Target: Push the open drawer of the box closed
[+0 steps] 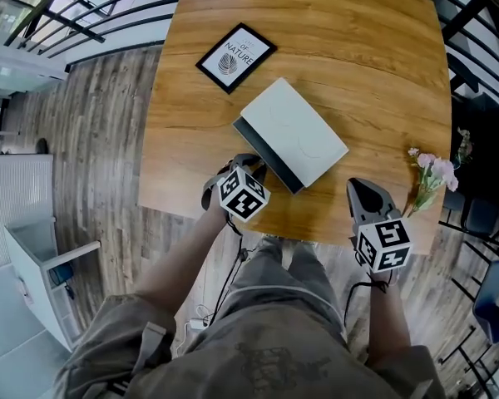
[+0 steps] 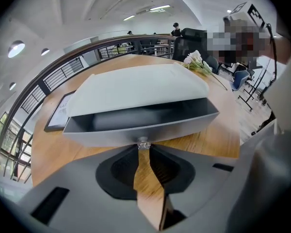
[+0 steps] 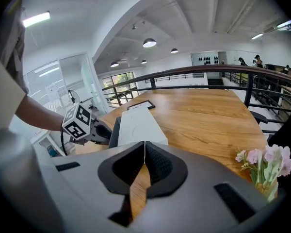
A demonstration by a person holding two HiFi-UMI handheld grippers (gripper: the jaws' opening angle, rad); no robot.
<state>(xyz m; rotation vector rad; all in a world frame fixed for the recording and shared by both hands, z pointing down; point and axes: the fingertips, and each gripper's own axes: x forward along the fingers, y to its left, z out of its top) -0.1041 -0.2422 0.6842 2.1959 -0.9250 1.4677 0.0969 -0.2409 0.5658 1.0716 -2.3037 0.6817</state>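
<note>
A white box (image 1: 298, 127) lies slantwise on the wooden table (image 1: 358, 40). Its dark grey drawer (image 1: 266, 156) stands partly open towards me. In the left gripper view the drawer's front (image 2: 140, 126) fills the middle, with a small clear knob (image 2: 144, 143) at its lower edge. My left gripper (image 2: 144, 147) is shut on that knob, its tips pinching it from both sides; from the head view it (image 1: 248, 165) sits at the drawer's front. My right gripper (image 1: 362, 188) rests near the table's front edge, right of the box, shut and empty (image 3: 144, 144).
A black-framed picture (image 1: 235, 56) lies beyond the box at the back left. A bunch of pink flowers (image 1: 430, 177) lies at the table's right edge, close to the right gripper. Dark railings (image 1: 100, 15) curve round behind the table.
</note>
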